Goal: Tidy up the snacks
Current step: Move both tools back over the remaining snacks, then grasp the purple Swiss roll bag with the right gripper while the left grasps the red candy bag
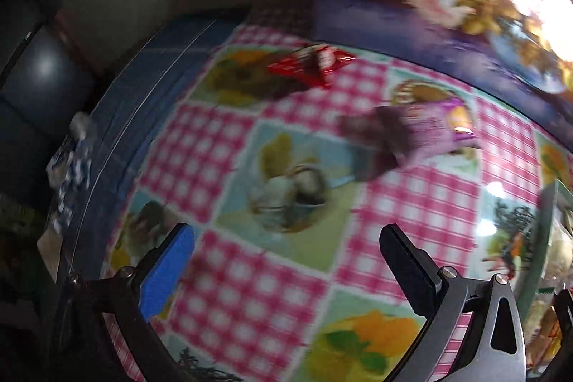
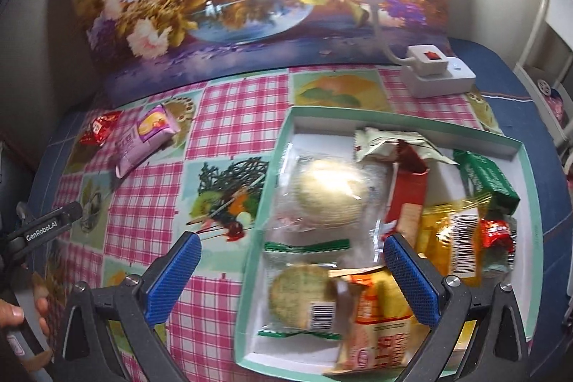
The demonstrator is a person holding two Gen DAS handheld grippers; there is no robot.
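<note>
Okay, both grippers — left (image 1: pixel 286 260) & right (image 2: pixel 293 271) — gape empty, so pinch the purple pack (image 1: pixel 429 127) mid-body: looks light, crinkly, slippery, prob crushable, then the box (image 2: pixel 528 167).

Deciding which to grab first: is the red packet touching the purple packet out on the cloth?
Apart. The right wrist view shows checked cloth between the red packet and the purple packet; the left wrist view, though blurred, shows a gap too.

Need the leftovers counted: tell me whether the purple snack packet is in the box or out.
Out. The purple snack packet lies on the checked tablecloth, left of the box, beside a red wrapper.
</note>
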